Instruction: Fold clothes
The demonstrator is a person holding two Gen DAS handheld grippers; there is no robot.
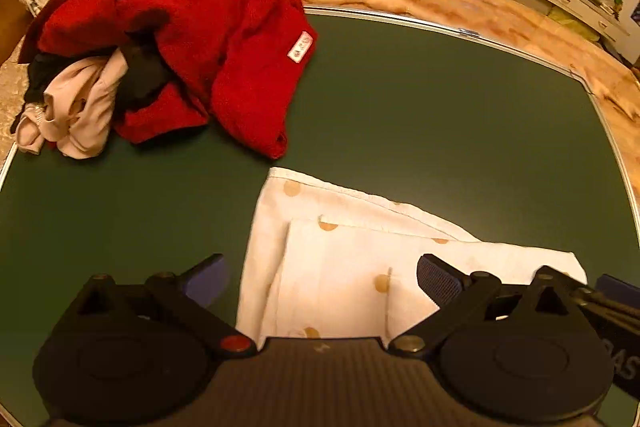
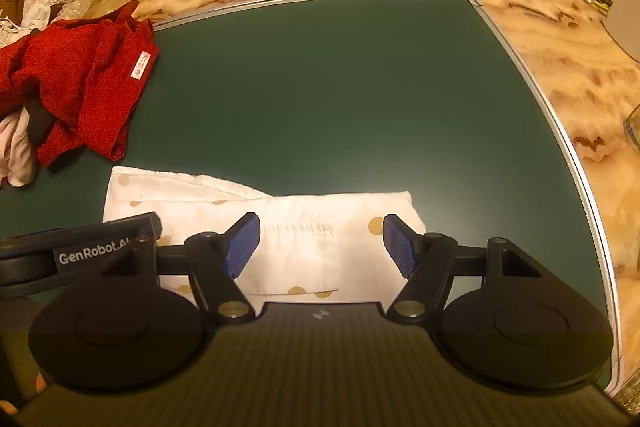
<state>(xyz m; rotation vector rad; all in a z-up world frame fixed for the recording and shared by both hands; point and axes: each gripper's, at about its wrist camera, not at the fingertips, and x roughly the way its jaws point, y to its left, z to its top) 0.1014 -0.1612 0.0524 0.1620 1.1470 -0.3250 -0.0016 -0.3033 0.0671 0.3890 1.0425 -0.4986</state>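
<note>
Both sets of jaws stood wide, the left gripper (image 1: 320,279) and right gripper (image 2: 320,241) hovering empty over the folded white spotted cloth (image 2: 304,239) on the green mat (image 2: 340,87). That fold looked finished; next likely the red garment (image 1: 208,47).

Warm, dim indoor light; strong fisheye distortion in both wrist views.
The mat (image 2: 340,87) rim bows sharply and corners vignette black. Beyond the mat, furniture softens; the cloth (image 1: 280,247) edge shows motion blur in the left view. Shadows are soft.
</note>
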